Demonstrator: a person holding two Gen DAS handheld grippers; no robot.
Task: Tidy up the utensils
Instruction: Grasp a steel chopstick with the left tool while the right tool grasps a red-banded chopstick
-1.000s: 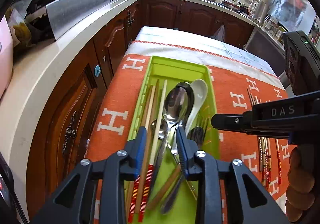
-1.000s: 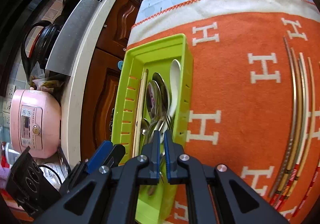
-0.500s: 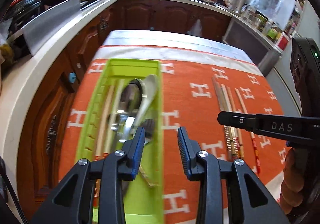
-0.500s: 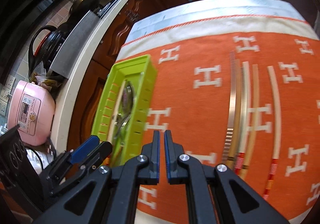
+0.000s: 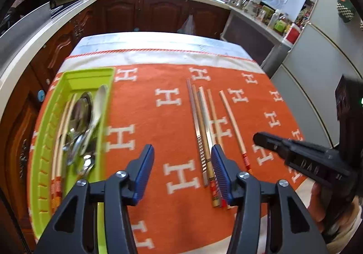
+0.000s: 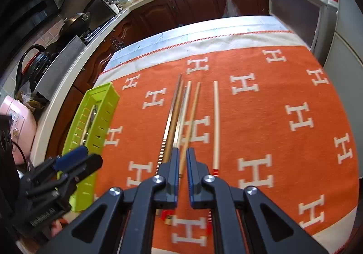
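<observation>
Left gripper [image 5: 182, 171] opening, empty, above cloth [image 5: 158, 122]; right gripper [image 6: 180, 168] clenched, empty, over chopsticks [image 6: 179, 113].

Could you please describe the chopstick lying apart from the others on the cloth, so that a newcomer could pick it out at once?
Start from the orange cloth with white H letters, where the green tray sits at the left edge. To the right of it lies a bundle of chopsticks side by side. The lone chopstick lies right of that bundle with bare cloth between: pale, with a red-striped near end.
</observation>
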